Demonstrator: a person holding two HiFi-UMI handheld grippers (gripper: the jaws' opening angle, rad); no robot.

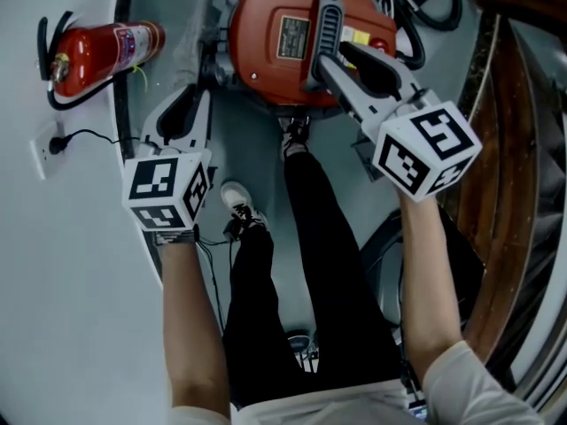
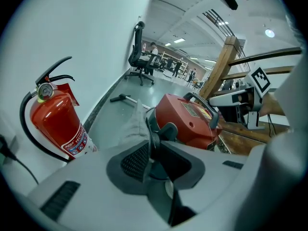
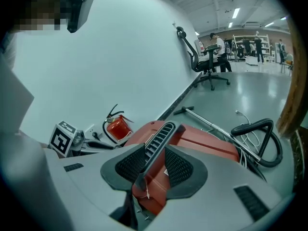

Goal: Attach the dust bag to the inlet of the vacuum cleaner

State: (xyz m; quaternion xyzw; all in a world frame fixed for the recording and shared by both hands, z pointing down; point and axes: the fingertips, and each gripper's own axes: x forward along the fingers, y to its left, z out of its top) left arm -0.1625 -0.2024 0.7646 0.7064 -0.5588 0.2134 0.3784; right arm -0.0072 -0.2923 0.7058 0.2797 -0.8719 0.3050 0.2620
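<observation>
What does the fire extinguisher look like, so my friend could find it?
Find the white wall left of the big round red vacuum cleaner. The fire extinguisher stands beside it: also red, but a slim cylinder with a black hose and a dial.

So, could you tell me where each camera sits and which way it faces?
Head view: on the person's head, facing steeply down at the round red vacuum cleaner; forearms and legs show.
Left gripper view: on the left tongs, facing along the floor, shut on the grey fabric dust bag.
Right gripper view: on the right tongs, facing the white wall, shut on the vacuum's ribbed grey handle.
Shared: all show the red fire extinguisher.
</observation>
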